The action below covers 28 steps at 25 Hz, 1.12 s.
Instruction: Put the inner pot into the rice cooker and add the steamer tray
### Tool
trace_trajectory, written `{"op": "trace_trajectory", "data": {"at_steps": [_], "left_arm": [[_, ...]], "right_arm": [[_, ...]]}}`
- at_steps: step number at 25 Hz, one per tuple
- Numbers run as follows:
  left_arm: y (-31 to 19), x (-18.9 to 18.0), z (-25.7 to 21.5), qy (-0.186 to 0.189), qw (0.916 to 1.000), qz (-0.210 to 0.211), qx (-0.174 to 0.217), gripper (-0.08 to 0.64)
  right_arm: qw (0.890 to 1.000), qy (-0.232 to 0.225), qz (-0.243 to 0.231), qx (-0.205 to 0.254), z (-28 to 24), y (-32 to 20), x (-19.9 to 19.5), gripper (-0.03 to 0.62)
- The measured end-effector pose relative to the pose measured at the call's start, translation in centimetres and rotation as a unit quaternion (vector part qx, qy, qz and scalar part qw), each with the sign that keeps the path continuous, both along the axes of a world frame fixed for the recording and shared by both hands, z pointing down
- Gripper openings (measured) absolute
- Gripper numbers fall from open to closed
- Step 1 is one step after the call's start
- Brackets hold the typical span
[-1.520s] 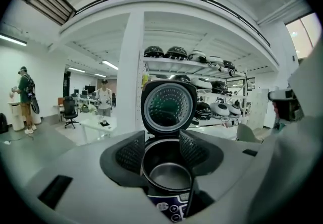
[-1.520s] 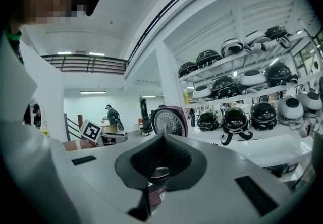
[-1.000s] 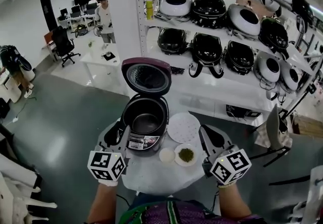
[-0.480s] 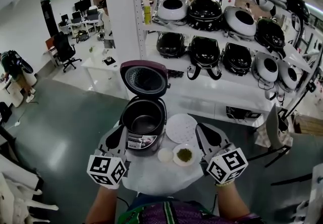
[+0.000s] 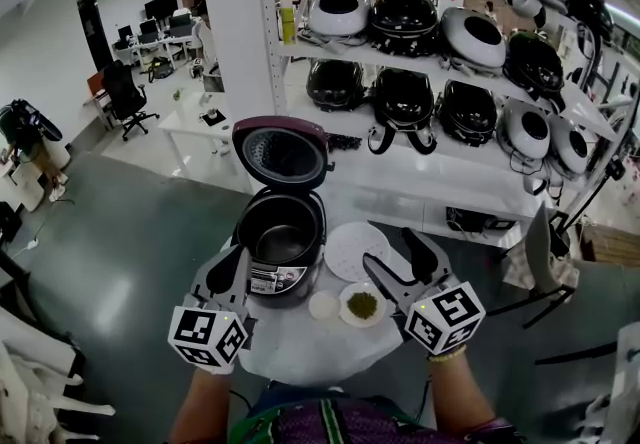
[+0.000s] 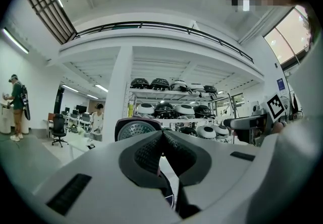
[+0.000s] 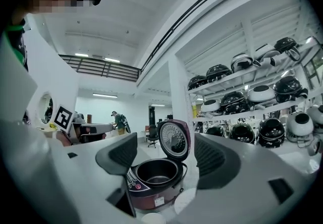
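The pot point(image 5: 284, 235) sat in the cooker point(image 5: 272, 282). The tray point(image 5: 352, 250) lay flat near the surface's point(image 5: 300, 344) far right edge, just beside the cooker. It looked thin, light and stiff, best pinched at its rim. There was one cooker, one pot, one tray, and two bowls: a white bowl point(image 5: 324, 307) and a green bowl point(image 5: 362, 305). The left tongs point(image 5: 240, 260) were pressed together and empty. The right tongs point(image 5: 388, 248) were opening with nothing between them.
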<state>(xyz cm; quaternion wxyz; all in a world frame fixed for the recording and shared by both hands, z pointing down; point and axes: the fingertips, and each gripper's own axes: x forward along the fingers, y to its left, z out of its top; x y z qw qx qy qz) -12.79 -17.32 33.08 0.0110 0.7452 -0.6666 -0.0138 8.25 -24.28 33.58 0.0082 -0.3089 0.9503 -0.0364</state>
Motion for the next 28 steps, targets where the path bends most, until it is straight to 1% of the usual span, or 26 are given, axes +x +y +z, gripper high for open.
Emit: {"op": "trace_trajectory", "data": {"at_steps": [6,12,18,22,28], "left_arm": [[-1.3,0.0,0.3,-0.009,1.0,0.002,0.001,0.021],[-3.4,0.3,1.5,-0.01,0.9999,0.005,-0.007,0.021],[-5.3,0.7,3.1,-0.007,0.9997,0.008,-0.02,0.021],[-6.2,0.4,4.4,0.003,0.9994,0.006,-0.033,0.021],[-7.3,-0.2,6.0,0.008,0.999,-0.004,-0.044,0.021]], "right_arm": [[0.999,0.02,0.011,-0.027,3.1,-2.9,0.3,0.333],[0.996,0.061,0.029,-0.063,8.4,-6.5,1.0,0.325],[0.988,0.083,0.051,-0.117,13.8,-10.3,2.0,0.311],[0.983,0.108,0.063,-0.135,17.3,-12.5,2.2,0.304],[0.976,0.131,0.076,-0.154,21.6,-15.3,2.5,0.294]]}}
